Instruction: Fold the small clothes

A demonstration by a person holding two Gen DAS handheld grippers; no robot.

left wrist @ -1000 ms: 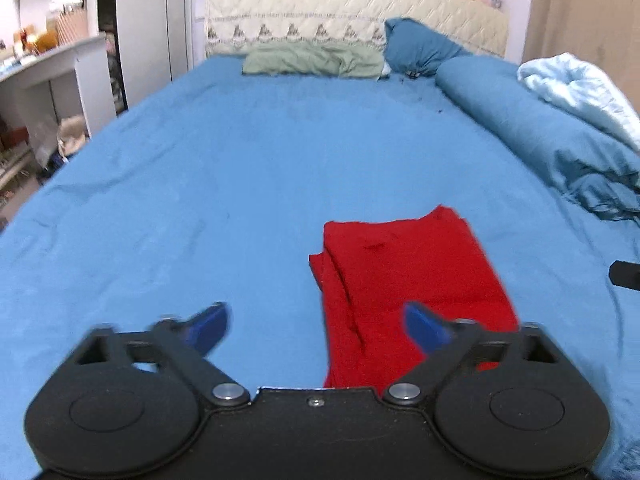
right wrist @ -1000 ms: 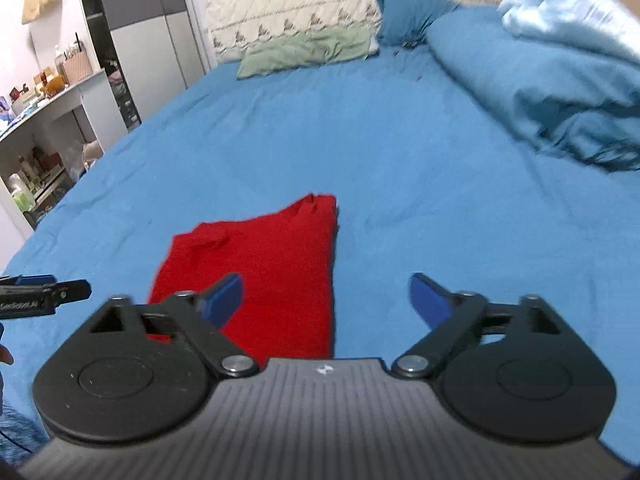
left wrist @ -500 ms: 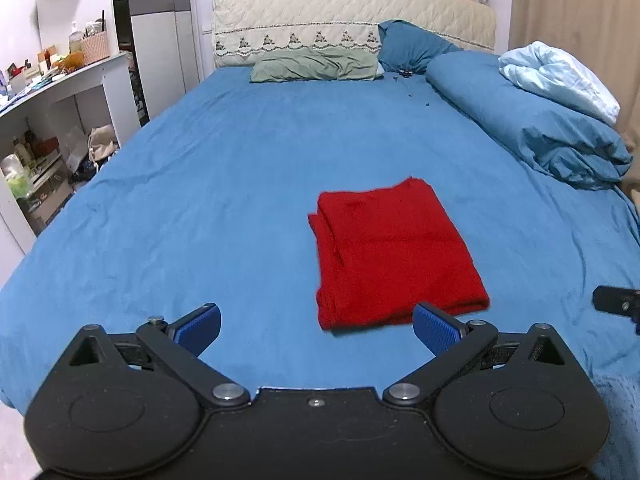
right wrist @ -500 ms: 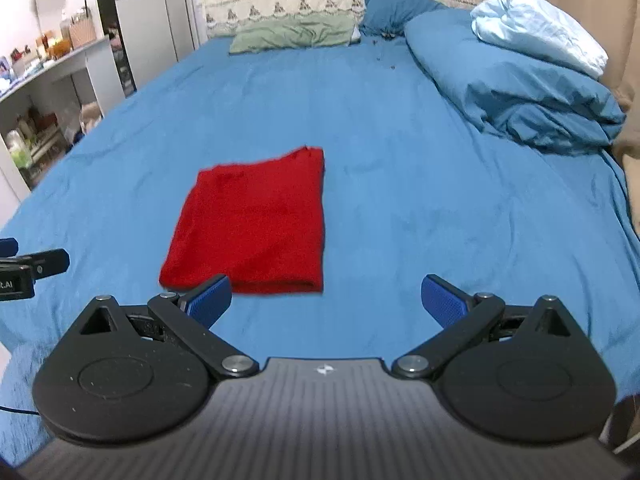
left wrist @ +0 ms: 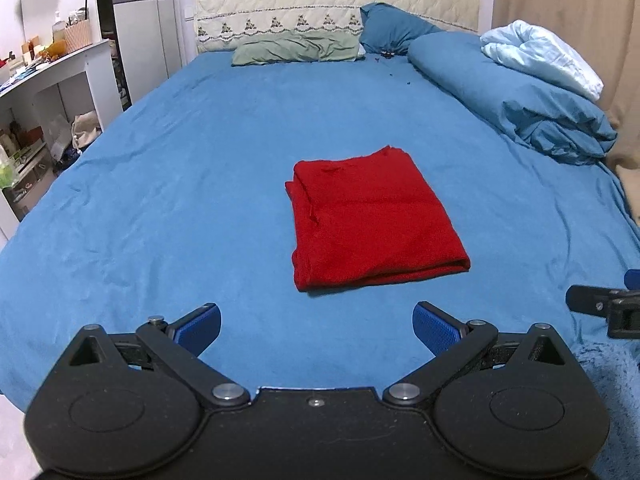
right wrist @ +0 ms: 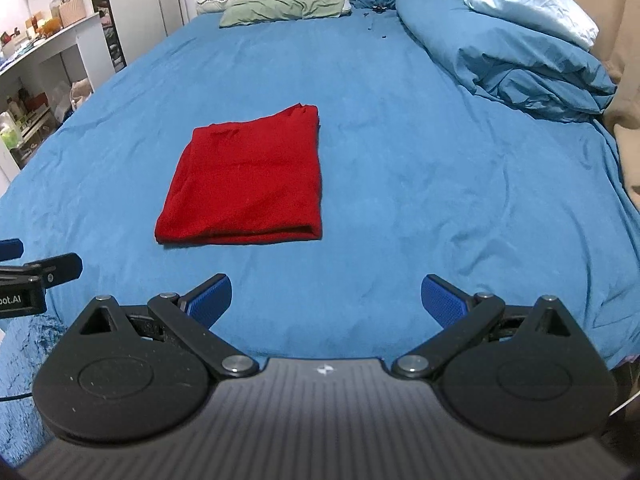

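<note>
Red garment (left wrist: 372, 220), folded into a flat rectangle, lies on the blue bed sheet (left wrist: 180, 184) near the middle of the bed, with its thick folded edge toward the near side and looser layered edges along its left side. In the right wrist view the same red garment (right wrist: 248, 182) sits left of centre, apart from both grippers. Left gripper (left wrist: 316, 330) hangs over the near edge of the bed, its blue-padded fingers spread wide and holding nothing; the garment lies just beyond them, not touched. Right gripper (right wrist: 326, 300) is likewise released, fingers wide apart over bare sheet, empty. Each gripper shows at the edge of the other's view: the right gripper (left wrist: 604, 306) at the far right, the left gripper (right wrist: 36, 276) at the far left. At the far end, a green pillow (left wrist: 296, 50) and a dark blue pillow (left wrist: 394, 28) rest against a quilted headboard (left wrist: 332, 4). A rolled blue duvet (left wrist: 516, 100) runs along the right side, with a pale blue blanket (left wrist: 540, 56) on top. White shelves (left wrist: 48, 96) stand to the left.
</note>
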